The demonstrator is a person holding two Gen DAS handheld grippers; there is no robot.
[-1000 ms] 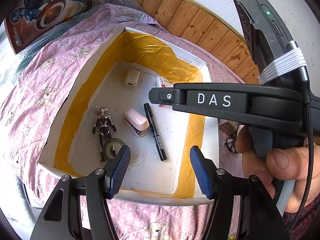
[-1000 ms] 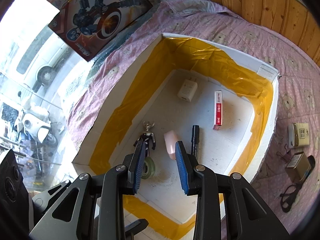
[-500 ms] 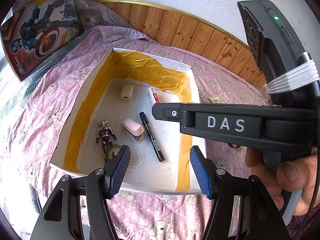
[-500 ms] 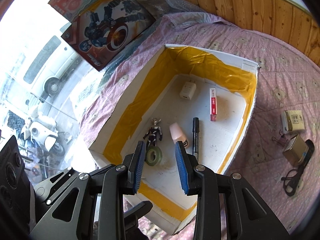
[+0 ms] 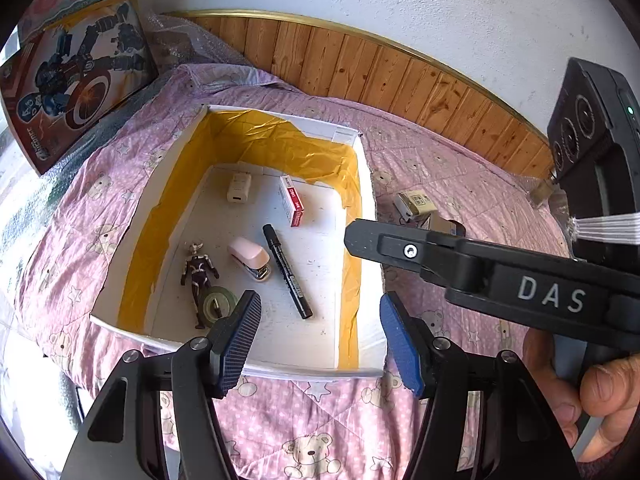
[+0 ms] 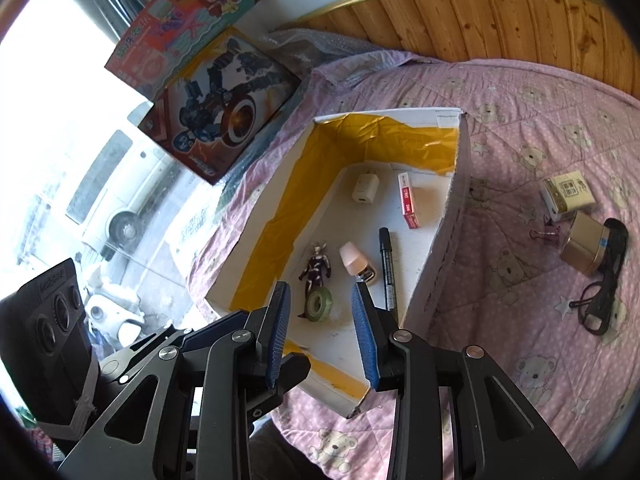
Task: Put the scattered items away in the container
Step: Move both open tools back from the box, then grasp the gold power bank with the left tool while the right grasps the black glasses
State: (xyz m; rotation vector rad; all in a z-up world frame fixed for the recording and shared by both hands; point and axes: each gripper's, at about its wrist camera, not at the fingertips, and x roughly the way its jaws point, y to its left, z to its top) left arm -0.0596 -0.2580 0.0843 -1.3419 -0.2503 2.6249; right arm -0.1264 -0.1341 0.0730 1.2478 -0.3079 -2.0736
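Observation:
A white box [image 5: 370,216] lined with yellow tape lies on the pink quilt. It holds a white charger [image 5: 239,187], a red carton [image 5: 292,205], a black marker [image 5: 287,270], a pink stapler [image 5: 249,258], a toy figure [image 5: 198,276] and a green tape roll [image 5: 216,306]. My left gripper [image 5: 320,336] hovers open over the box's near edge, holding nothing. My right gripper [image 6: 322,332] is open and bare above the near corner. On the quilt right of the box [image 6: 452,216] lie a tissue pack [image 6: 568,192], a gold box [image 6: 586,246], a binder clip [image 6: 546,236] and a black cord [image 6: 604,288].
Two toy cartons [image 6: 216,112] lean by the bright window at the left. A wood-panelled wall [image 5: 400,76] runs behind the bed. The quilt [image 5: 320,432] stretches in front of the box. The right gripper's body [image 5: 520,280], held by a hand, crosses the left wrist view.
Both grippers have drawn back and up from the box, which now looks smaller and farther. The loose items on the quilt have come into fuller view. Finger gaps are unchanged.

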